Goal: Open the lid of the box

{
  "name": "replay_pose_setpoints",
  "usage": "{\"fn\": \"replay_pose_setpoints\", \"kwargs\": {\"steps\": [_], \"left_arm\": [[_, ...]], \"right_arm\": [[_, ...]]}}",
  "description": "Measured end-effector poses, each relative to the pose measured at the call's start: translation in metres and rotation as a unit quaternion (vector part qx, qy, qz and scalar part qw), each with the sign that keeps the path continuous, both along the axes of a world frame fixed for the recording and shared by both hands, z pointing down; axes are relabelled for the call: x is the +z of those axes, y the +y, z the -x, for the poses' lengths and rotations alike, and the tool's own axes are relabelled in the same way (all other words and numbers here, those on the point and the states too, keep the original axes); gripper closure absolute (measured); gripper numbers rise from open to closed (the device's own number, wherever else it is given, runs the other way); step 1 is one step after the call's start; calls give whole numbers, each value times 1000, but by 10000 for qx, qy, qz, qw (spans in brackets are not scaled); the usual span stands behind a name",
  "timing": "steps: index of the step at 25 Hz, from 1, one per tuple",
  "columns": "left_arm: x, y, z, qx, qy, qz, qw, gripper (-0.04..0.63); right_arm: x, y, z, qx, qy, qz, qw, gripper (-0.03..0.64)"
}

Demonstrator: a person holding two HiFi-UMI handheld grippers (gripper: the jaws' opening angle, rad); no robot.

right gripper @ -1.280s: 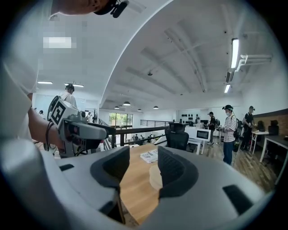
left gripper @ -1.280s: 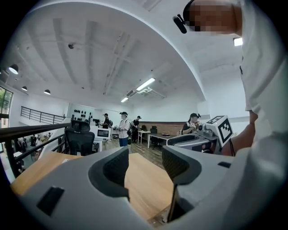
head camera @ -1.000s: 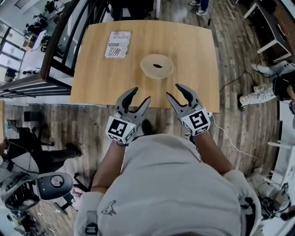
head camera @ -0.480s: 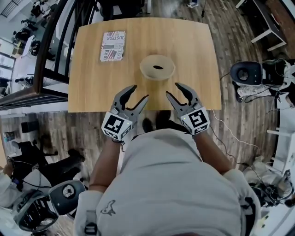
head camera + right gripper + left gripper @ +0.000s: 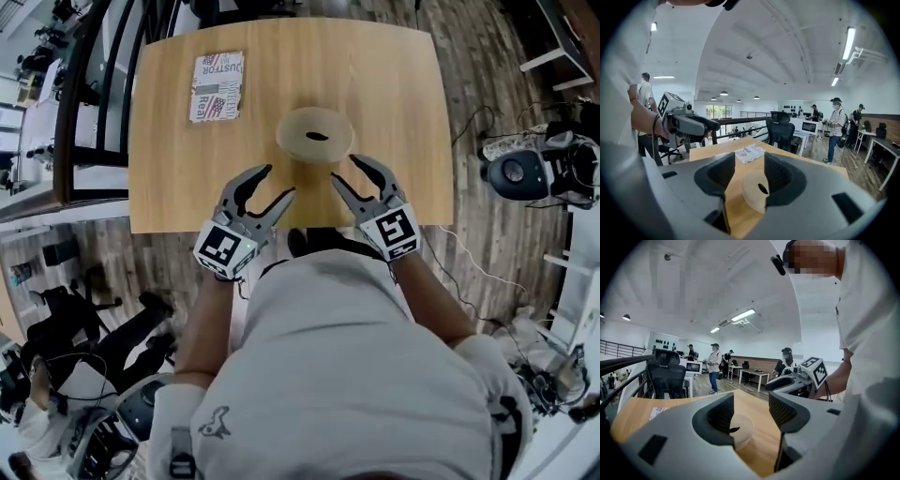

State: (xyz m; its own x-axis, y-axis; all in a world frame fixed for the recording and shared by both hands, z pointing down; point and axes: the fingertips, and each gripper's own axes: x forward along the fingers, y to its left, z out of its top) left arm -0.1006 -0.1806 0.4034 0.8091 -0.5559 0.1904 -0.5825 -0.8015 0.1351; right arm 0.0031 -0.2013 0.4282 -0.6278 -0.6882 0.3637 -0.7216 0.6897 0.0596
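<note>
Open worktop (image 5: pixel 403 94) surrounds the round box (image 5: pixel 315 136) on every side, the printed packet (image 5: pixel 217 86) lying well apart at the far left, so the left tool (image 5: pixel 277 181) and right tool (image 5: pixel 344 169) have clear passage from the near edge.

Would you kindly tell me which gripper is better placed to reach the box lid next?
Probably the right gripper: its open jaws hang nearer the round box, which shows ahead between them in the right gripper view. The left gripper, also open, sits farther back, near the edge of the table.

Partly hidden behind a jaw in each gripper view: round box (image 5: pixel 740 425). Too small to read: leaflet (image 5: pixel 217 86) fine print.
</note>
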Motion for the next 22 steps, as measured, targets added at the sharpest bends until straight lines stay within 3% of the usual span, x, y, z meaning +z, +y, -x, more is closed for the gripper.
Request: {"fn": "replay_pose_setpoints", "kwargs": {"steps": [3, 8, 12, 17, 22], "left_arm": [[11, -16, -1, 79, -131, 78, 9999, 373], [29, -47, 1, 164, 68, 376, 9991, 360], [49, -63, 5, 267, -21, 514, 9983, 347], [80, -80, 12, 345, -88, 747, 9966, 340], [117, -90, 6, 509, -480, 831, 9941, 330]], "right_arm": [[12, -18, 0, -137, 180, 140, 9996, 414], [35, -48, -1, -403, 553, 260, 9973, 414], [55, -64, 1, -621, 833, 420, 9937, 414], [87, -80, 2, -911, 1587, 337, 9825, 414], [116, -88, -9, -1153, 2044, 371, 9714, 414]]}}
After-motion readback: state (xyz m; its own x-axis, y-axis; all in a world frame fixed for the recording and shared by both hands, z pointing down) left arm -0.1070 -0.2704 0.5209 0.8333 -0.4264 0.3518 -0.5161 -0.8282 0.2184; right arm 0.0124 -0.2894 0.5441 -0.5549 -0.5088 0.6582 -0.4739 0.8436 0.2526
